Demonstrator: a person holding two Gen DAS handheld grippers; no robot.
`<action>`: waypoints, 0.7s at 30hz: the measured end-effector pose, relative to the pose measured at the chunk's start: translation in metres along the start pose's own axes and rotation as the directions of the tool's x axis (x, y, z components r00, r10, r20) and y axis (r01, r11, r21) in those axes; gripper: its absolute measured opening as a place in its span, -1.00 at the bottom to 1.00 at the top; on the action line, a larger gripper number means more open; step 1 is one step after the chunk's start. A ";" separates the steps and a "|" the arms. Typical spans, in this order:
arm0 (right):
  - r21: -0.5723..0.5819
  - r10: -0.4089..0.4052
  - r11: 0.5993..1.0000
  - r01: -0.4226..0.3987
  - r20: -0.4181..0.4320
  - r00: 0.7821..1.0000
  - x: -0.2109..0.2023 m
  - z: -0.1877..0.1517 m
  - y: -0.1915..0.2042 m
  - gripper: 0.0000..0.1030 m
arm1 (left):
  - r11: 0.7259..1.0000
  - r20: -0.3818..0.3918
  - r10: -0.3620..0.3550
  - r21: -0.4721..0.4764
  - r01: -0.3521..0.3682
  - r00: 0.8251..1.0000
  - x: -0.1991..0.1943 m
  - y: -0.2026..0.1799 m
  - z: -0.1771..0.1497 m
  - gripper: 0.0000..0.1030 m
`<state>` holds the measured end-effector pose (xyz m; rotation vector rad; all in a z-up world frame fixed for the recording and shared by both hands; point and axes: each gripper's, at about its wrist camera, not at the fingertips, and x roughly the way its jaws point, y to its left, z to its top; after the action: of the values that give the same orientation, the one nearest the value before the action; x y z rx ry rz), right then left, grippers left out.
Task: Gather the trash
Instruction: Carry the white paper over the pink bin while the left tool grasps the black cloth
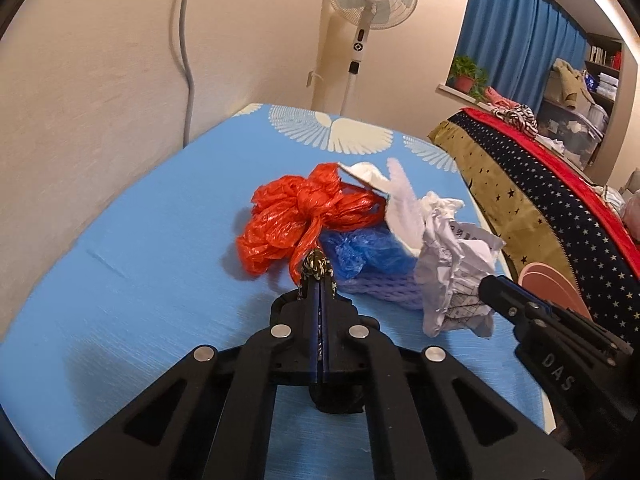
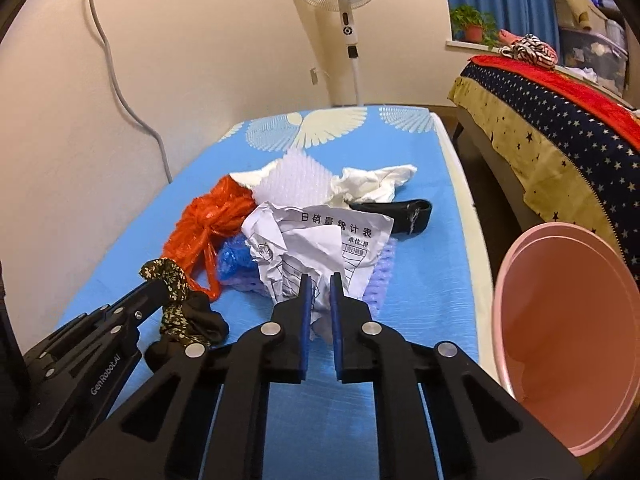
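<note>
A pile of trash lies on a blue table (image 1: 140, 248): a red plastic bag (image 1: 296, 216), a blue plastic bag (image 1: 360, 252), white foam netting (image 2: 296, 178), white tissue (image 2: 376, 184) and a black band (image 2: 404, 212). My left gripper (image 1: 318, 268) is shut on a dark patterned cloth (image 2: 176, 304) that hangs from its fingers. My right gripper (image 2: 320, 284) is shut on a crumpled printed paper (image 2: 316, 240), which also shows in the left wrist view (image 1: 456, 272). A pink bin (image 2: 568, 344) stands open at the table's right edge.
A standing fan (image 1: 372, 0) is behind the table by the wall. A bed with a starred cover (image 2: 560, 136) is to the right. Purple foam netting (image 1: 380, 292) lies under the pile. A grey cable (image 2: 132, 108) runs down the wall.
</note>
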<state>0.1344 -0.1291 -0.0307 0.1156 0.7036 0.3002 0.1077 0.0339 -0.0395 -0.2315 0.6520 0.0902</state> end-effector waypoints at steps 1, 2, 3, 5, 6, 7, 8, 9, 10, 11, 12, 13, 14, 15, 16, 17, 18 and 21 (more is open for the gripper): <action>-0.001 0.001 1.000 -0.001 0.005 1.000 -0.003 0.001 0.000 -0.82 | 1.000 0.004 -0.002 0.000 0.002 1.000 -0.002 0.000 0.001 -0.99; -0.002 0.000 1.000 0.000 0.013 1.000 -0.009 0.002 0.000 -0.82 | 1.000 0.011 -0.005 0.000 0.005 1.000 -0.006 0.000 0.001 -0.99; -0.004 -0.002 1.000 0.002 0.020 1.000 -0.013 0.002 0.000 -0.82 | 1.000 0.014 -0.007 0.001 0.007 1.000 -0.009 0.000 0.001 -0.99; -0.006 -0.009 1.000 0.009 0.032 0.999 -0.024 0.003 -0.002 -0.82 | 1.000 0.024 -0.013 0.007 0.013 1.000 -0.014 -0.002 0.002 -0.99; -0.007 -0.012 1.000 0.012 0.036 0.999 -0.028 0.002 -0.002 -0.82 | 1.000 0.029 -0.017 0.012 0.016 0.999 -0.017 -0.003 0.002 -0.99; -0.007 -0.015 1.000 0.016 0.039 0.999 -0.031 0.002 -0.003 -0.82 | 1.000 0.034 -0.020 0.016 0.019 0.999 -0.020 -0.005 0.002 -0.99; -0.004 -0.020 1.000 0.020 0.044 0.999 -0.037 0.001 -0.005 -0.82 | 1.000 0.040 -0.022 0.021 0.022 0.999 -0.023 -0.006 0.002 -0.99; -0.001 -0.024 1.000 0.024 0.046 0.999 -0.040 0.000 -0.006 -0.82 | 0.999 0.043 -0.027 0.025 0.026 0.999 -0.026 -0.008 0.002 -0.99; 0.000 -0.027 1.000 0.027 0.048 0.998 -0.043 0.000 -0.007 -0.82 | 0.999 0.045 -0.031 0.027 0.030 0.999 -0.028 -0.009 0.002 -0.99; 0.001 -0.031 1.000 0.031 0.051 0.998 -0.047 -0.001 -0.008 -0.82 | 0.999 0.047 -0.037 0.029 0.035 0.998 -0.031 -0.010 0.001 -0.99; -0.001 -0.036 0.999 0.036 0.054 0.998 -0.052 -0.001 -0.008 -0.82 | 0.999 0.048 -0.042 0.031 0.040 0.998 -0.033 -0.012 0.000 -0.99; -0.002 -0.040 0.999 0.040 0.057 0.998 -0.054 -0.001 -0.008 -0.82 | 0.998 0.049 -0.046 0.032 0.045 0.998 -0.034 -0.013 0.000 -0.99; -0.003 -0.044 0.999 0.044 0.061 0.997 -0.058 -0.002 -0.009 -0.82 | 0.998 0.052 -0.053 0.035 0.052 0.997 -0.036 -0.015 -0.001 -0.99; -0.002 -0.048 0.999 0.048 0.067 0.997 -0.063 -0.002 -0.010 -0.82 | 0.998 0.054 -0.057 0.038 0.055 0.997 -0.038 -0.017 -0.002 -0.99; -0.003 -0.052 0.999 0.052 0.072 0.996 -0.066 -0.001 -0.010 -0.82 | 0.997 0.055 -0.061 0.042 0.059 0.997 -0.038 -0.019 -0.003 -0.99; -0.006 -0.059 0.998 0.060 0.079 0.995 -0.071 -0.002 -0.011 -0.82 | 0.997 0.056 -0.065 0.048 0.062 0.996 -0.039 -0.021 -0.003 -0.99; -0.007 -0.063 0.998 0.064 0.081 0.995 -0.073 -0.002 -0.012 -0.82 | 0.996 0.056 -0.069 0.054 0.066 0.996 -0.041 -0.023 -0.004 -0.99; 0.003 -0.078 0.997 0.078 0.085 0.993 -0.080 -0.004 -0.017 -0.82 | 0.995 0.055 -0.079 0.066 0.076 0.995 -0.043 -0.029 -0.006 -0.99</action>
<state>0.0781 -0.1701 0.0127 0.1002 0.6222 0.2194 0.0747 0.0044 -0.0125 -0.1913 0.5870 0.0015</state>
